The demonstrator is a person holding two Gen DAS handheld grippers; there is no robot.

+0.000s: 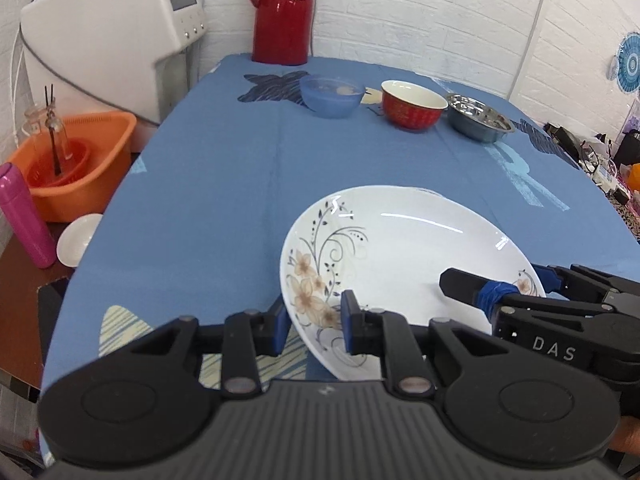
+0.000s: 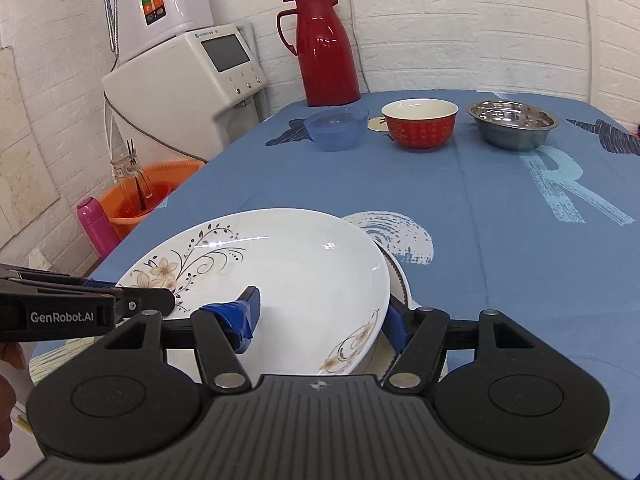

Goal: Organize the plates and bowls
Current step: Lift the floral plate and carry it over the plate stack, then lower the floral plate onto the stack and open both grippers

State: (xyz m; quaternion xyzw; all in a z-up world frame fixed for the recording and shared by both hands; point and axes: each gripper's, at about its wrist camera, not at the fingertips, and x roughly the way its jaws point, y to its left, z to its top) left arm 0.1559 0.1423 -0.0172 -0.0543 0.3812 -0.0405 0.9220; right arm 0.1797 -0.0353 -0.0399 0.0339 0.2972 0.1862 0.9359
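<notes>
Fingers: left (image 1: 316,326) and right (image 2: 320,312) clamp floral plate (image 2: 288,264) rim | labels: DAS, GenRobot.AI

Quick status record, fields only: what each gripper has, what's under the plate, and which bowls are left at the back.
left gripper: straddles the floral plate at its left rim
right gripper: straddles the same plate's right rim
under plate: second plate, only its edge visible
plate state: tilted, lifted
back row: blue bowl, red bowl, steel bowl, standing apart
surface: blue tablecloth

White plate (image 1: 412,248) — tan flowers, dark scrolls — blue cloth (image 1: 224,184), perhaps printed.
</notes>
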